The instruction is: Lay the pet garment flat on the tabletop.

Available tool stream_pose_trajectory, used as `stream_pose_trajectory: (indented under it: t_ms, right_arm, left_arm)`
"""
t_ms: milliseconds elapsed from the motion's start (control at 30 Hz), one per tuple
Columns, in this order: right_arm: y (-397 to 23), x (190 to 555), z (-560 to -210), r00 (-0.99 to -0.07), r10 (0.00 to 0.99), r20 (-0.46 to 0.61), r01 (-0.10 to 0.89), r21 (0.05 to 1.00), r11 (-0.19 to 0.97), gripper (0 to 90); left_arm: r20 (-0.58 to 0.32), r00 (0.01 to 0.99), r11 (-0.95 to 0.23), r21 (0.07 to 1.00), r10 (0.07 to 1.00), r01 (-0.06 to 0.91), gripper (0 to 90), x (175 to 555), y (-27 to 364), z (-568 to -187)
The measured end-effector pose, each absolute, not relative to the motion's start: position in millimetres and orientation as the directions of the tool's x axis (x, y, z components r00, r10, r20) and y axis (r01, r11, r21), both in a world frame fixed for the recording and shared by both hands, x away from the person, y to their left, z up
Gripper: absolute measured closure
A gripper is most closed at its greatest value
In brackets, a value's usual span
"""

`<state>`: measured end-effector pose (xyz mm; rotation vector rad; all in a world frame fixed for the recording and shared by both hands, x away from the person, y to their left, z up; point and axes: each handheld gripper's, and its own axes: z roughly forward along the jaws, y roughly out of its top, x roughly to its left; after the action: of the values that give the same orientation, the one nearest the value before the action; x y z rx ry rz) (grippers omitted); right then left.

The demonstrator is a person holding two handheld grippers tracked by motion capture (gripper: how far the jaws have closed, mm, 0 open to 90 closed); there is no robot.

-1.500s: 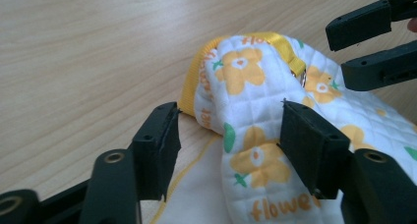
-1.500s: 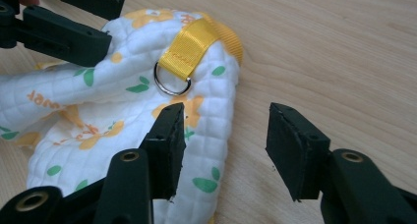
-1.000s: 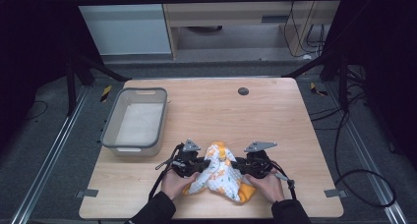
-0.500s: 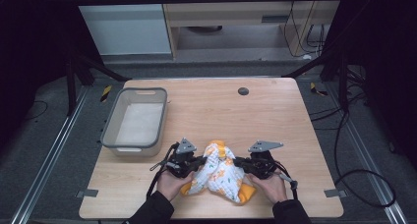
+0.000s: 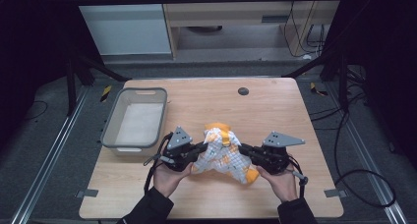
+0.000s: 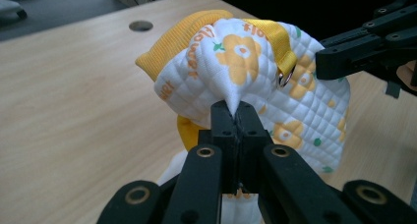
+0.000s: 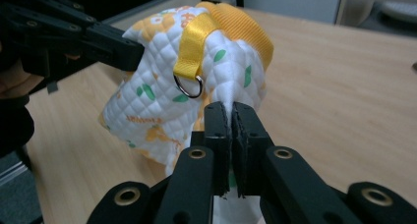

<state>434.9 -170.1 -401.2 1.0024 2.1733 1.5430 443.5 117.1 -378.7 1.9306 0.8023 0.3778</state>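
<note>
Garment: a quilted white cloth (image 5: pixel 220 154) with orange flowers and yellow trim was bunched up and held just above the table (image 5: pixel 275 111) near its front edge, about midway between the left and right edges.
Left gripper (image 5: pixel 200 148): jaws were clamped on a pinched fold at the cloth's left side; the closed jaws showed plainly in the left gripper view (image 6: pixel 235 117).
Right gripper (image 5: pixel 244 149): jaws were clamped on a fold at the cloth's right side (image 7: pixel 231 117).
Strap: a yellow strap (image 7: pixel 193 42) ran over the top of the cloth and ended in a metal ring (image 7: pixel 187 86).
Bin: a grey bin (image 5: pixel 112 130) stood by the table's left edge, apart from the cloth.
</note>
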Motion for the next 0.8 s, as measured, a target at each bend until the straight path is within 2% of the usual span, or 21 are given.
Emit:
stream_pose_trajectory:
  t_ms: [167, 267, 333, 367, 433, 533, 667, 800]
  right_arm:
    - [-167, 453, -386, -0.671, 0.731, 0.127, 0.332, 0.933, 0.142, 84.9]
    - [-163, 476, -386, -0.614, 0.781, 0.112, 0.313, 0.943, 0.111, 84.0]
    - [-159, 496, -391, -0.559, 0.825, 0.088, 0.322, 0.939, 0.119, 81.0]
    - [-156, 504, -395, -0.529, 0.847, 0.061, 0.327, 0.935, 0.137, 77.9]
    - [-151, 517, -404, -0.484, 0.875, 0.021, 0.35, 0.921, 0.171, 73.0]
    - [-152, 520, -410, -0.475, 0.88, -0.014, 0.36, 0.909, 0.209, 67.6]
    - [-161, 507, -404, -0.493, 0.869, -0.039, 0.332, 0.915, 0.23, 62.1]
    - [-174, 490, -395, -0.524, 0.85, -0.056, 0.312, 0.916, 0.253, 55.6]
  left_arm:
    - [-0.05, 0.706, -0.294, 0.886, 0.707, 0.357, 88.6, 463, 110, -359]
    - [-0.016, 0.662, -0.293, 0.889, 0.749, 0.353, 88.0, 485, 102, -358]
    - [-0.023, 0.628, -0.284, 0.879, 0.778, 0.383, 86.2, 505, 97, -364]
    - [-0.02, 0.61, -0.274, 0.881, 0.793, 0.386, 82.2, 513, 95, -369]
    - [0.012, 0.567, -0.289, 0.87, 0.824, 0.401, 64.0, 524, 93, -379]
    - [0.022, 0.55, -0.279, 0.877, 0.835, 0.39, 47.0, 525, 101, -386]
    - [0.019, 0.549, -0.27, 0.885, 0.836, 0.38, 38.1, 514, 118, -387]
    - [0.025, 0.555, -0.273, 0.888, 0.832, 0.369, 34.4, 500, 137, -388]
